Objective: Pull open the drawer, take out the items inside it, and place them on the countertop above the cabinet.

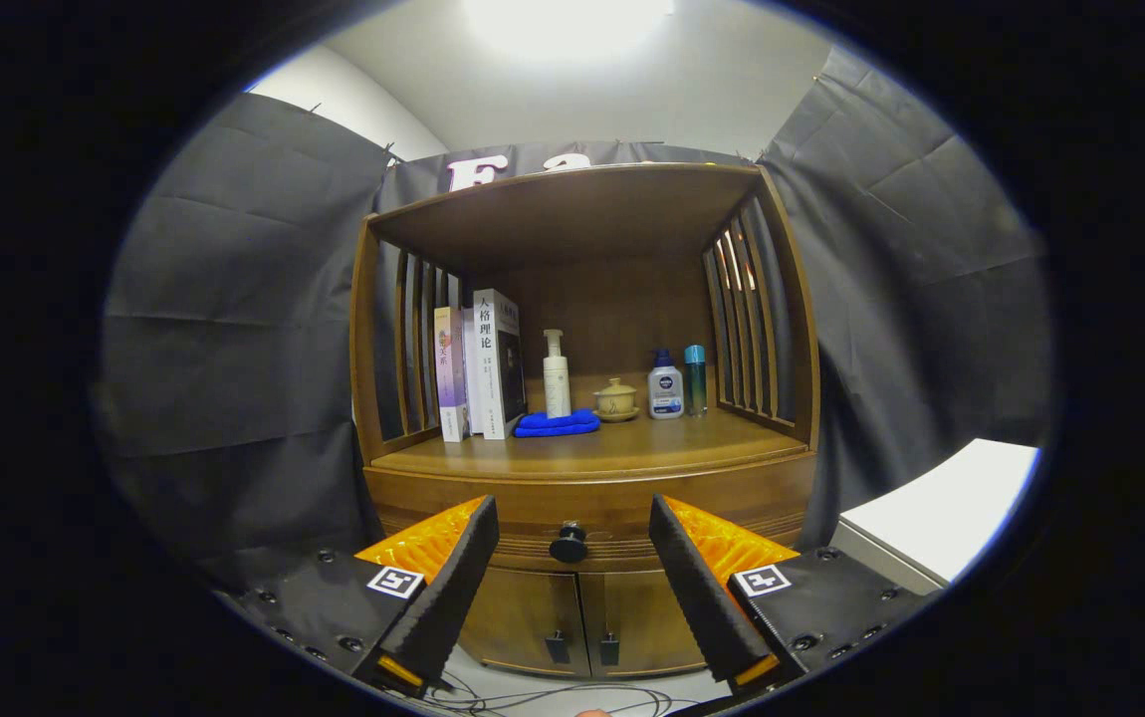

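A wooden cabinet (587,478) stands ahead with its drawer (533,513) closed; a dark round knob (569,544) sits at the drawer's middle. My gripper (572,518) is open, its two fingers spread wide with the knob between them and a short way beyond the tips. Nothing is held. The countertop (622,448) above the drawer carries upright books (478,363), a white pump bottle (556,374), a folded blue cloth (557,423), a small lidded cup (616,398), a squat pump bottle (665,386) and a slim teal-capped bottle (695,380). The drawer's contents are hidden.
Slatted sides and a roof enclose the shelf. Two lower doors with small handles (582,647) sit under the drawer. A white table (941,508) stands to the right. Cables (533,702) lie on the floor in front.
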Demonstrator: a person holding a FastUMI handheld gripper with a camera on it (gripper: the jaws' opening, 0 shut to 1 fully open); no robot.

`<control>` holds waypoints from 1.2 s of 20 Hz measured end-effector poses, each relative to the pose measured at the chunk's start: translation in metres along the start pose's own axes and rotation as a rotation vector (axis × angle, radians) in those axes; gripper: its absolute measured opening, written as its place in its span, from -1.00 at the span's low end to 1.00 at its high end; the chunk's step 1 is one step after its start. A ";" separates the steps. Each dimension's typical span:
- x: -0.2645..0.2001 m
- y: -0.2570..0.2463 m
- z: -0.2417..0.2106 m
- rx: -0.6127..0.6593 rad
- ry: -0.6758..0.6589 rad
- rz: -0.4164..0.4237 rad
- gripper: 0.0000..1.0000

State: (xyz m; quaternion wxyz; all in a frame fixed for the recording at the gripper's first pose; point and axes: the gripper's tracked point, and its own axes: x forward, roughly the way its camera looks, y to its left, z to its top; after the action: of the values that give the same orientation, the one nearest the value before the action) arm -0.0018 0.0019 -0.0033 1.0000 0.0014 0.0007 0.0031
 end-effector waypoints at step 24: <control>0.068 0.023 -0.028 0.005 0.086 0.056 0.95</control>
State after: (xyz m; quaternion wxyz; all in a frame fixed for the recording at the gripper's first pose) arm 0.0660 0.0250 -0.0309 0.9985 0.0036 0.0438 0.0312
